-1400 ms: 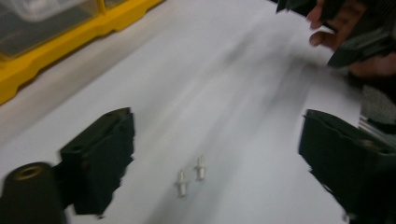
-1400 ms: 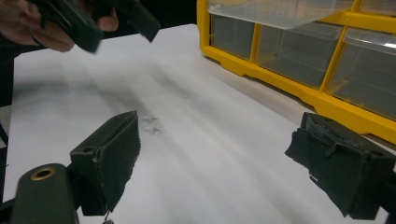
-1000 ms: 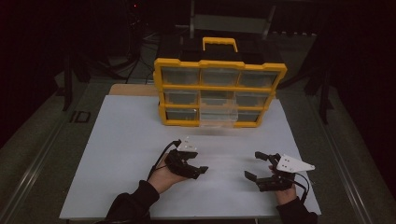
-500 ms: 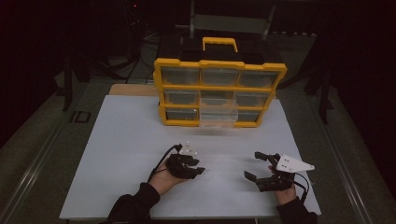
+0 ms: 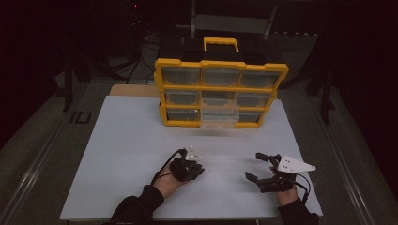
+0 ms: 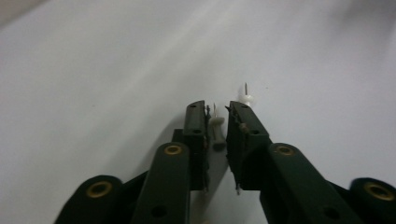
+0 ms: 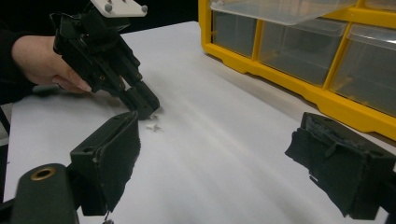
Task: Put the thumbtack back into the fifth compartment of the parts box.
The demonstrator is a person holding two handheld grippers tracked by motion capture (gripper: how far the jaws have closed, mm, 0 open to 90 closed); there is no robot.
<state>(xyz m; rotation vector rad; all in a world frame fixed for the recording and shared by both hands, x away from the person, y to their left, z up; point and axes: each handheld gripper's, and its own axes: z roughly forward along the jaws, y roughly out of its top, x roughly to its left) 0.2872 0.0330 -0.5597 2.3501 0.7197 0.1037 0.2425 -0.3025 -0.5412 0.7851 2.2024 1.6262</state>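
We see left claw (image 5: pixel 202 169) lower than a second ago, jaws just closing around white pushpin (image 6: pixel 216 125), pads not yet pressing; pin lies on tabletop (image 5: pixel 126 154), second pin (image 6: pixel 246 96) just beyond. Right claw (image 5: pixel 257 166) released, unmoved.

**Left claw closing, right claw wide**

The left claw (image 5: pixel 201 168) sits low at the near left, tips angled down to the table, jaws just closing to a narrow gap. The right claw (image 5: pixel 259 166), near right, lies level with jaws spread wide.
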